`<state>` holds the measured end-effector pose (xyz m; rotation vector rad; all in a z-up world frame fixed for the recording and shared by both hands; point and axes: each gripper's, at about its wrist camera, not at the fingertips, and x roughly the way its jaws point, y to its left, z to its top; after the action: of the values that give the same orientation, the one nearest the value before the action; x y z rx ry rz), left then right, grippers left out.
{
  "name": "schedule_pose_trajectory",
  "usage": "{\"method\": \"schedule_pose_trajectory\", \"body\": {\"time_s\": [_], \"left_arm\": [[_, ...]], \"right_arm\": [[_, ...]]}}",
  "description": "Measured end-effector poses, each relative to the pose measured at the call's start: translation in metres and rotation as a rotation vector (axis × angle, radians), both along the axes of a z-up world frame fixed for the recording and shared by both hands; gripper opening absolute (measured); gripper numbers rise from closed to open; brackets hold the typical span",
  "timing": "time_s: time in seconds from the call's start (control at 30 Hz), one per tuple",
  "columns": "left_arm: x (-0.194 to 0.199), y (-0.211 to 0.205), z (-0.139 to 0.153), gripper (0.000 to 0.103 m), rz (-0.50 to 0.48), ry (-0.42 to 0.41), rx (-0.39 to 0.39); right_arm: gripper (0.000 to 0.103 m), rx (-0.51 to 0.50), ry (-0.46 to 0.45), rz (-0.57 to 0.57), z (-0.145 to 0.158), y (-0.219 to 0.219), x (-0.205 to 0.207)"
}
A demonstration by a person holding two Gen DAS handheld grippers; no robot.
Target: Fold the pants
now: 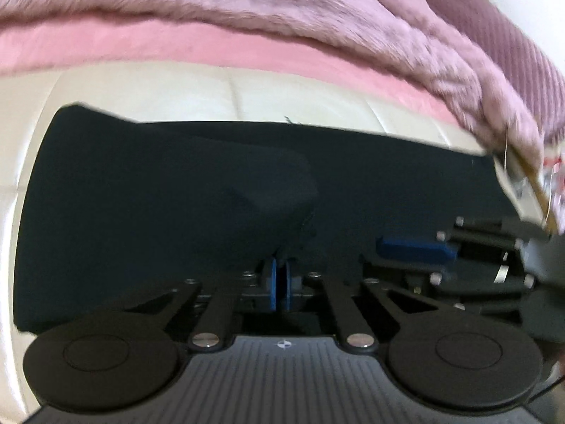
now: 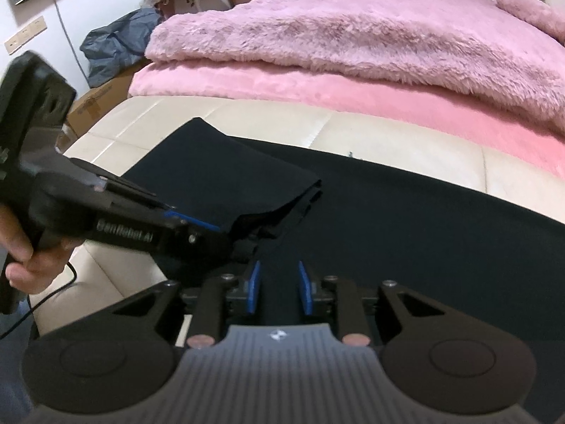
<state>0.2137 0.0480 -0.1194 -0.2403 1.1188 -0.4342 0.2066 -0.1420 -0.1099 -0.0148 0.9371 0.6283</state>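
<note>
Black pants (image 1: 176, 183) lie spread on a cream padded surface (image 1: 141, 88), with one part folded over and raised at the left. My left gripper (image 1: 280, 286) is shut on a fold of the pants and lifts it. In the right wrist view the left gripper (image 2: 212, 228) pinches the folded edge of the pants (image 2: 406, 219). My right gripper (image 2: 279, 288) stands a little open, its blue pads (image 2: 253, 286) on either side of a strip of the black cloth. It also shows at the right of the left wrist view (image 1: 416, 251).
A pink sheet (image 2: 317, 84) and a fluffy pink blanket (image 2: 353, 24) lie behind the pants. Cardboard boxes (image 2: 95, 99), bags (image 2: 116, 42) and a wall with sockets are at the back left. A cable (image 2: 42, 296) hangs from the left gripper.
</note>
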Motion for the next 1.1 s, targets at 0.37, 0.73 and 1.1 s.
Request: {"method": "schedule_pose_trajectory", "body": {"time_s": [0.37,0.73,1.1], "left_arm": [[0.001,0.013,0.055,0.003,0.028,-0.116,0.004],[0.011,-0.005,0.073,0.003,-0.134,-0.118,0.072],[-0.004,-0.035,0.025,0.003,-0.276,-0.02,0.178]], "right_arm": [[0.021,0.085,0.08,0.037,-0.009,0.022,0.029],[0.0,0.206,0.173,0.043,-0.007,0.005,0.024],[0.001,-0.003,0.109,0.17,-0.012,0.017,-0.003]]}}
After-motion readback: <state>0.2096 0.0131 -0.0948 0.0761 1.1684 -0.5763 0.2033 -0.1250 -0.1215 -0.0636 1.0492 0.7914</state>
